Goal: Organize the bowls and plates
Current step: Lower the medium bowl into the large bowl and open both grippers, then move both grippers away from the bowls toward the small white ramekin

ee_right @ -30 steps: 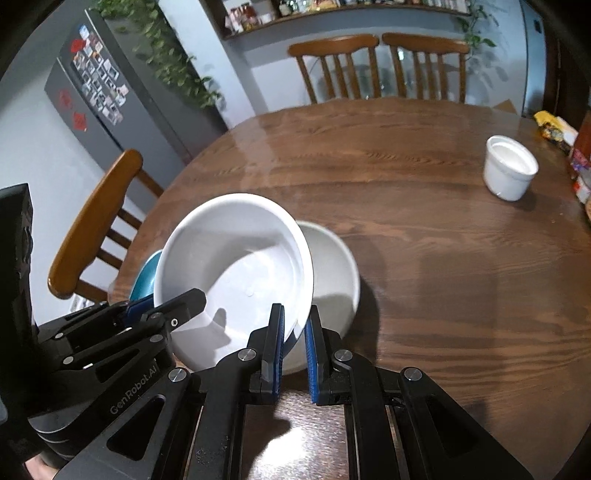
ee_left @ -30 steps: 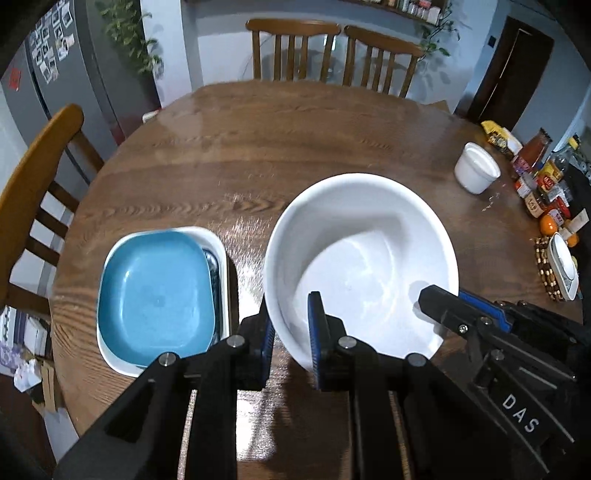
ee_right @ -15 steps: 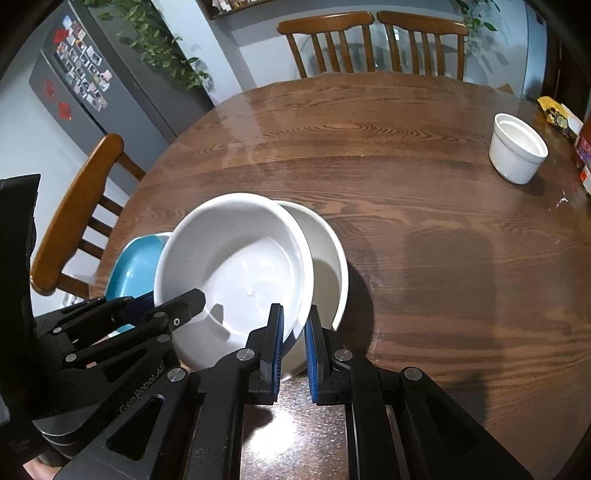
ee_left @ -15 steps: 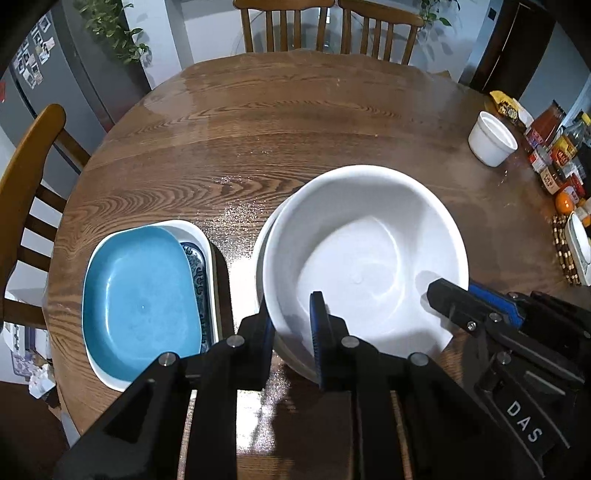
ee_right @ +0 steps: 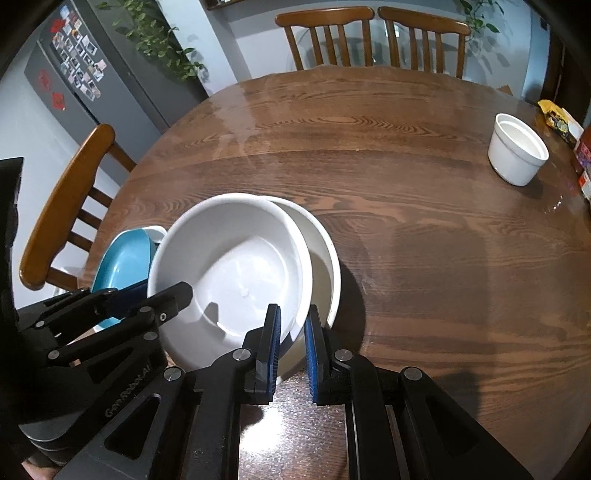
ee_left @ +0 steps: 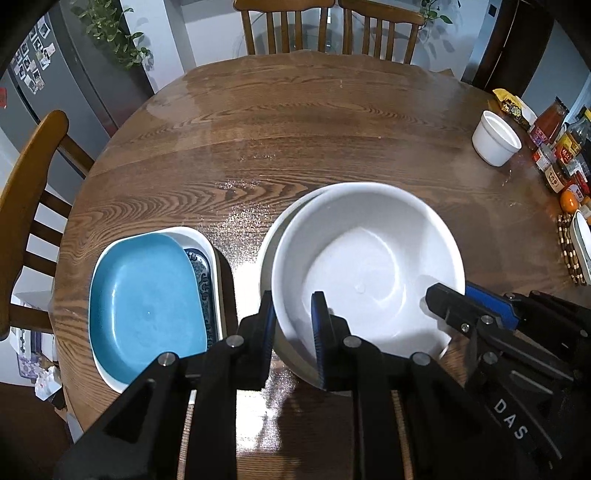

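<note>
**Upper white bowl held by both tongs over lower bowl**

1. The round brown wooden bench (ee_left: 314, 147) carries 2 large white round bowls. The upper white bowl (ee_left: 365, 258) sits inside the lower white bowl (ee_right: 325, 258), offset toward the left in the right wrist view, so that a crescent of the lower one shows on the far and right side.

2. The left tongs (ee_left: 293, 325) straddle the near-left rim of the upper bowl, 1 blue-lined finger outside the wall and 1 inside. The gap between the pads looks slightly wider than the rim; whether they still press on it cannot be told.

3. The right tongs (ee_right: 291, 339) are closed on the near-right rim of the same bowl, with the rim pinched between the blue pads.

4. Just left of the bowls lies a blue rounded-square plate (ee_left: 147, 306), stacked in a white rectangular dish (ee_left: 207, 243) with a blue patterned border.

5. A small white ceramic ramekin (ee_right: 517, 155) stands well apart at the far right of the bench, near a group of sauce bottles and jars (ee_left: 557, 147).

6. 3 wooden chairs (ee_left: 325, 29) stand around the bench.
</note>
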The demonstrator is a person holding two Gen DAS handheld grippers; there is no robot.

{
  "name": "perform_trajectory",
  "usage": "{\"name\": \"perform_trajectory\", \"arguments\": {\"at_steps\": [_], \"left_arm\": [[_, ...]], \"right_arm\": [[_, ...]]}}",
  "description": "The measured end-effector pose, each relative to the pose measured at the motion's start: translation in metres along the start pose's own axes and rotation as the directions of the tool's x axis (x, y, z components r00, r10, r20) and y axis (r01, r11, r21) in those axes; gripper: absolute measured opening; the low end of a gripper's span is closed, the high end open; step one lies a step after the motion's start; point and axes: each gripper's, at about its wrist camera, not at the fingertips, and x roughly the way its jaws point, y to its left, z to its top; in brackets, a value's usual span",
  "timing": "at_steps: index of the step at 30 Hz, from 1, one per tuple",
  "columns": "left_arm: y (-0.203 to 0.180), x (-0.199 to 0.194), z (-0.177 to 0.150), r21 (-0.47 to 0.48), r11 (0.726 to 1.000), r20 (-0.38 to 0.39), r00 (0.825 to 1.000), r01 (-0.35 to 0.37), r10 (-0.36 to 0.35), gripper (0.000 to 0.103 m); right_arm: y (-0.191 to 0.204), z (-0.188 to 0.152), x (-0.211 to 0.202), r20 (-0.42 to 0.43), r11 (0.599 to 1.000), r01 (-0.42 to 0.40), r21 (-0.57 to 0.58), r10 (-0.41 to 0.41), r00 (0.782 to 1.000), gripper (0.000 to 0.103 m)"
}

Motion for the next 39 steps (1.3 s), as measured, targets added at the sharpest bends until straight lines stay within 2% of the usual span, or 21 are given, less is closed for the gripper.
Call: {"name": "perform_trajectory", "arguments": {"at_steps": [12, 15, 17, 19, 24, 26, 27, 28, 30, 39], "left_arm": [[-0.005, -0.006, -0.001, 0.010, 0.999, 0.025, 0.999, -0.030, 0.030, 0.021], [-0.006, -0.011, -0.002, 0.010, 0.999, 0.045, 0.998, -0.044, 0.043, 0.032], [-0.006, -0.014, -0.002, 0.009, 0.999, 0.059, 0.997, -0.051, 0.051, 0.044], [-0.007, -0.018, -0.002, 0.007, 0.998, 0.074, 0.996, -0.058, 0.058, 0.052], [-0.009, -0.026, -0.002, 0.007, 0.998, 0.105, 0.992, -0.069, 0.068, 0.064], [-0.010, -0.030, -0.002, 0.003, 0.997, 0.117, 0.991, -0.071, 0.071, 0.076], [-0.011, -0.031, -0.003, 0.001, 0.997, 0.121, 0.990, -0.073, 0.072, 0.077], [-0.011, -0.032, -0.002, -0.003, 0.997, 0.125, 0.989, -0.077, 0.077, 0.078], [-0.013, -0.034, -0.002, -0.007, 0.998, 0.128, 0.989, -0.070, 0.071, 0.080], [-0.030, -0.050, -0.003, 0.001, 0.999, 0.154, 0.987, -0.034, 0.034, 0.083]], "right_arm": [[0.002, 0.001, -0.005, 0.023, 1.000, 0.029, -0.011, -0.029, 0.999, 0.012], [0.000, 0.001, -0.010, 0.044, 0.999, 0.045, -0.008, -0.044, 0.998, 0.012], [-0.001, 0.001, -0.014, 0.055, 0.999, 0.049, -0.003, -0.049, 0.997, 0.012], [-0.004, 0.002, -0.018, 0.066, 0.998, 0.055, 0.001, -0.055, 0.996, 0.012], [-0.010, 0.000, -0.027, 0.089, 0.998, 0.064, 0.014, -0.065, 0.994, 0.013], [-0.014, 0.000, -0.031, 0.099, 0.998, 0.065, 0.023, -0.067, 0.993, 0.025], [-0.017, -0.001, -0.033, 0.106, 0.998, 0.061, 0.029, -0.064, 0.992, 0.040], [-0.020, -0.002, -0.037, 0.118, 0.997, 0.062, 0.040, -0.066, 0.991, 0.050], [-0.026, -0.003, -0.042, 0.133, 0.997, 0.060, 0.052, -0.067, 0.989, 0.053], [-0.056, -0.013, -0.075, 0.196, 0.993, 0.046, 0.107, -0.067, 0.978, 0.053]]}}
